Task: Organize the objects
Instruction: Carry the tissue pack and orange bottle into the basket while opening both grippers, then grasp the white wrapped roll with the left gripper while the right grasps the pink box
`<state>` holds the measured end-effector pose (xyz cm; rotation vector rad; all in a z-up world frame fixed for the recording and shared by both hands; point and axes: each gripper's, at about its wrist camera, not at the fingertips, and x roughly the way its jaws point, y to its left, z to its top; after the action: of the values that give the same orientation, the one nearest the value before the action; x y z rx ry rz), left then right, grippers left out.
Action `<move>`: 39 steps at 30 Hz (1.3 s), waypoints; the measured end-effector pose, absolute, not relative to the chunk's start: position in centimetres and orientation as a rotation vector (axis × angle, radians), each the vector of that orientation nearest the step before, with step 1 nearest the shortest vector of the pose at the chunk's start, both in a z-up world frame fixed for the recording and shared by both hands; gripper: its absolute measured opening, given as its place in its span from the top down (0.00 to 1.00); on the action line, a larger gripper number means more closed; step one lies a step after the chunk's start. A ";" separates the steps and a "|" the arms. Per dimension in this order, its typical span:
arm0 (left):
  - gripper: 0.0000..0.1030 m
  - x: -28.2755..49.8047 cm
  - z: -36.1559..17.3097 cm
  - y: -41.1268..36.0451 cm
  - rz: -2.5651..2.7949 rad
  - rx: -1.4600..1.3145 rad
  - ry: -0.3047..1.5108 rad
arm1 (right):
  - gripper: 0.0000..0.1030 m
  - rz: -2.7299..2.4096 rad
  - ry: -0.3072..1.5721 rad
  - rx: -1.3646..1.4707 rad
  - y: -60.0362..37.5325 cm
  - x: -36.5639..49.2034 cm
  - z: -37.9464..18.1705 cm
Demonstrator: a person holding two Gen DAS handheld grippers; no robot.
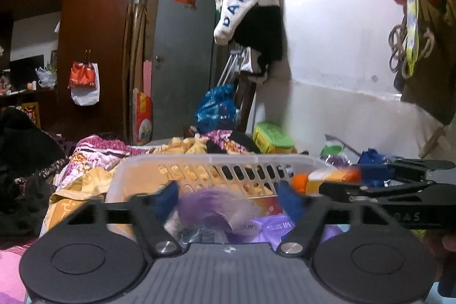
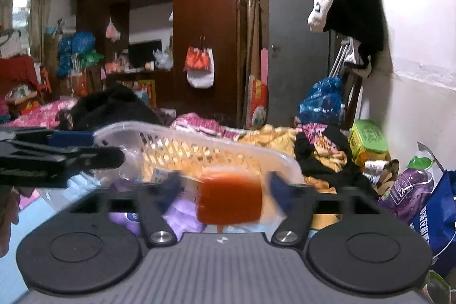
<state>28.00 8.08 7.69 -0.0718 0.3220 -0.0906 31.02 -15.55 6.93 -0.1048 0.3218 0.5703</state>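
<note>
Right wrist view: a blurred orange-red packet (image 2: 229, 197) in clear wrapping is seen between the spread fingers of the right gripper (image 2: 225, 187), over the translucent slotted basket (image 2: 199, 138); whether it is gripped cannot be told. The left gripper (image 1: 229, 197) is held open above purple packets (image 1: 273, 227) in the basket.

The left gripper (image 1: 230, 198) points forward with its 2 fingers spread apart. The right gripper (image 2: 225, 187) is beside it, also level, its 2 fingers wide apart.
</note>
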 end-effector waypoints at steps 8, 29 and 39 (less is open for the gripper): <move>0.18 20.0 6.2 7.2 -0.126 -0.040 0.271 | 0.00 0.677 0.297 0.011 -21.2 25.0 5.0; 0.18 18.3 -2.7 5.7 -0.227 -0.183 0.466 | 0.30 0.826 0.507 -0.087 -18.1 21.6 -3.7; 0.45 18.6 -3.7 5.2 -0.197 -0.153 0.496 | 0.54 0.819 0.503 -0.051 -19.0 20.9 -4.1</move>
<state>18.61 5.16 -3.66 -0.1531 0.4960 -0.1974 20.91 -18.99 -4.13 -0.0509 0.5031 0.8192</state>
